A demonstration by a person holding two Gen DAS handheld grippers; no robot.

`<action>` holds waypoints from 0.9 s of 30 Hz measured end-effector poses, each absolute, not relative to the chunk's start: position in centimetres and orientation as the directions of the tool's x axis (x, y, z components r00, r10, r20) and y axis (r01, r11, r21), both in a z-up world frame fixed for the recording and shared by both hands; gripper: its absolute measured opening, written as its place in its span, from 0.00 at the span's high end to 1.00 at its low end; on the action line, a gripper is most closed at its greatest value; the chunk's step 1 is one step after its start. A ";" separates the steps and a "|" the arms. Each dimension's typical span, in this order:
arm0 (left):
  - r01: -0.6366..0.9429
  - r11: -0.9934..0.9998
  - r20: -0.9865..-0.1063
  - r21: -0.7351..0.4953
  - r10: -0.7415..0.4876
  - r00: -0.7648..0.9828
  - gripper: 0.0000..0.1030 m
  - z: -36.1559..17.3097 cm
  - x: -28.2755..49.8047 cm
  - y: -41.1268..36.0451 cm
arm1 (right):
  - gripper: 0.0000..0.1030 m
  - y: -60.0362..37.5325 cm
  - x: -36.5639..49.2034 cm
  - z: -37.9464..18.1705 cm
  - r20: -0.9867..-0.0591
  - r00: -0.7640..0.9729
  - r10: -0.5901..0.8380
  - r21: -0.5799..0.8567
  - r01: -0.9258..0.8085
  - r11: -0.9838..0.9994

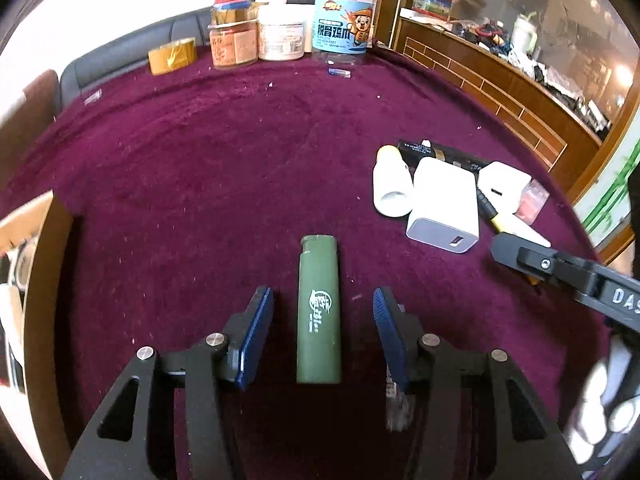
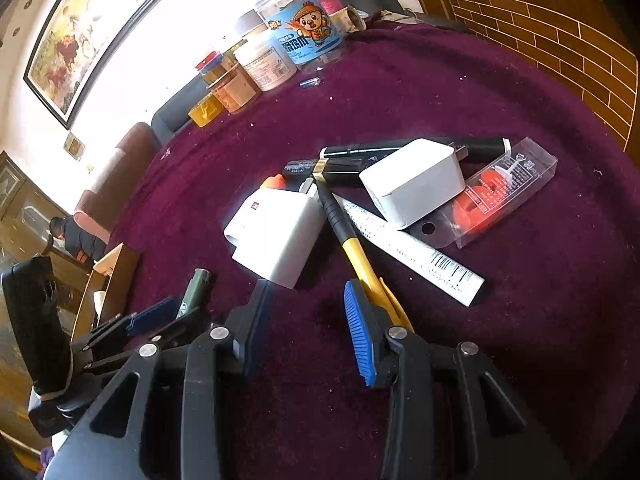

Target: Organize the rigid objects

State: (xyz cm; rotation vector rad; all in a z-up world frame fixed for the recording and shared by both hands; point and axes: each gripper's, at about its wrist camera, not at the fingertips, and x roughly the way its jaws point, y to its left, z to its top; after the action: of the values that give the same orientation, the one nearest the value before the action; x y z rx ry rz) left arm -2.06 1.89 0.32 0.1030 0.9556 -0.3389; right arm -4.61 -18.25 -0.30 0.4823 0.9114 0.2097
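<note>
A dark green lighter (image 1: 319, 312) lies flat on the purple tablecloth, pointing away from me. My left gripper (image 1: 323, 292) straddles it, a blue pad on each side with a gap between each pad and the lighter. The right wrist view shows the same gripper (image 2: 160, 312) over the lighter (image 2: 195, 290) at lower left. My right gripper (image 2: 306, 286) is open and holds nothing. It hovers just before a pile: a white charger (image 2: 276, 232), a second white charger (image 2: 416, 180), a yellow pen (image 2: 356, 248) beside its right finger, a white marker (image 2: 412, 252) and black markers (image 2: 400, 152).
A clear case (image 2: 500, 196) with red parts lies at the pile's right, a white bottle (image 1: 392, 188) at its left. Jars (image 1: 280, 32) and a yellow tape roll (image 1: 172, 56) line the far edge. A cardboard box (image 1: 36, 240) stands left, a wooden counter (image 1: 500, 80) right.
</note>
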 end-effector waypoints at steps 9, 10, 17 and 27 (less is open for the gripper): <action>0.346 0.935 -0.809 -0.073 -0.258 0.528 0.85 0.5 -3.6 2.4 | 0.66 -17.8 -4.5 -0.3 -0.718 0.590 0.369 0.468 0.016 0.884; 0.333 0.937 -0.809 -0.108 -0.278 0.518 0.85 0.7 -3.9 3.1 | 0.66 -17.7 -4.6 -0.2 -0.719 0.590 0.369 0.463 0.011 0.886; 0.292 0.920 -0.726 -0.263 -0.388 0.568 0.84 4.6 -8.0 8.2 | 0.66 -10.8 -6.3 1.2 -0.753 0.504 0.422 0.397 -0.163 0.903; 0.193 0.916 -0.651 -0.352 -0.388 0.653 0.84 7.0 -11.7 16.2 | 0.88 -3.1 -6.0 0.4 -0.843 0.508 0.179 0.073 -0.220 0.973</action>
State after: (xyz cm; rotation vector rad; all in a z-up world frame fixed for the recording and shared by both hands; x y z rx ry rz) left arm -11.65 16.16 6.97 -0.2617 0.7951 -0.3337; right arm -6.05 -3.07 0.38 -0.0454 1.0098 0.2405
